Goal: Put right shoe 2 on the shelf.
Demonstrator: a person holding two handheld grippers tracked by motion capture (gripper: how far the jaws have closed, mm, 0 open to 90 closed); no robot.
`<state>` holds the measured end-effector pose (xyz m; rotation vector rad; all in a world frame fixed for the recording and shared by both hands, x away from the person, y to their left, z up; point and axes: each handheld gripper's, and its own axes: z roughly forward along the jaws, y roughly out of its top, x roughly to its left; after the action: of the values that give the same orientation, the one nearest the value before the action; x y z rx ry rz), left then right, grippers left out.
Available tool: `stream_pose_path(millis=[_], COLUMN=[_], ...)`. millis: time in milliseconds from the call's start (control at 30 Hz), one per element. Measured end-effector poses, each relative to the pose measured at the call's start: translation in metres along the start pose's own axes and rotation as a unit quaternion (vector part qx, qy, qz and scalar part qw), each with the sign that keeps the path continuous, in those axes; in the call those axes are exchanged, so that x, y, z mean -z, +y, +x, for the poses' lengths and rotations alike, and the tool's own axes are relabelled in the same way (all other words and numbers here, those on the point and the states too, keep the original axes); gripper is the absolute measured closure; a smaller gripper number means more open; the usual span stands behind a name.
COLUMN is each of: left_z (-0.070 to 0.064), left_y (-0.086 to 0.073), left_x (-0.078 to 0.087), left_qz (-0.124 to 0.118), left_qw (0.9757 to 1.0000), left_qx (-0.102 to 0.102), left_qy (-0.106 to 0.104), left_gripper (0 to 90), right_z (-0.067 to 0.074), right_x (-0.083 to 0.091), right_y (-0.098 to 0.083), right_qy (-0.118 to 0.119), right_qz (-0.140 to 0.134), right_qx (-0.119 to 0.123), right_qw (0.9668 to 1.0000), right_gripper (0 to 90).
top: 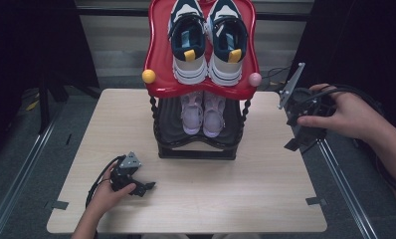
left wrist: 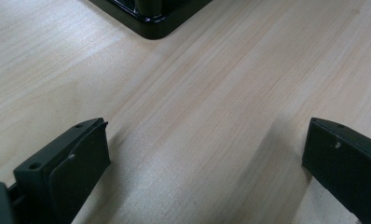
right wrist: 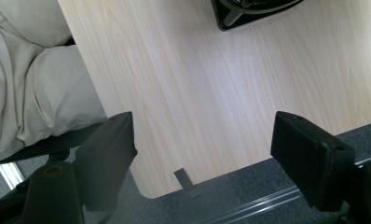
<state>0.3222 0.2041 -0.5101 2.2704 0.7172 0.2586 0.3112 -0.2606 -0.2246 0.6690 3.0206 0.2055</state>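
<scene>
The left gripper [top: 145,187] rests low on the near-left part of the worktop [top: 265,199], its jaws spread wide with only bare wood between them; it looks parked, keeping out of the way while staying within reach of the rack. The right gripper [top: 298,141] hangs in the air over the worktop's right edge, held in a hand [top: 352,118] well apart from everything, jaws also wide and gripping nothing (its own view looks down past the worktop's near corner to the floor). Neither touches any footwear.

Between them, toward the far side, stands the shoe rack [top: 196,149], a black two-tier stand with a red top tray [top: 161,55]. The navy and white sneakers [top: 208,37] sit side by side on that tray, heels toward the person, so a heel is probably the easiest place to pinch. The pink shoes [top: 202,113] are tucked on the lower shelf, harder to reach under the tray. With both pairs shelved, the work looks either finished or unstarted.
</scene>
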Motion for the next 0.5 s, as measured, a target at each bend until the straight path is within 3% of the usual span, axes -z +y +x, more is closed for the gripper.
stream_pose_path(millis=[500], left_z=[0.0], left_y=[0.0], left_x=[0.0], left_qz=[-0.001], left_qw=[1.0], left_qx=[0.001], left_qy=[0.001], left_gripper=[0.0], right_z=[0.003], right_x=[-0.055], right_y=[-0.013], right_qy=[0.021], right_qz=[-0.014], right_qx=[0.001], right_qw=[0.9997], right_gripper=[21.1])
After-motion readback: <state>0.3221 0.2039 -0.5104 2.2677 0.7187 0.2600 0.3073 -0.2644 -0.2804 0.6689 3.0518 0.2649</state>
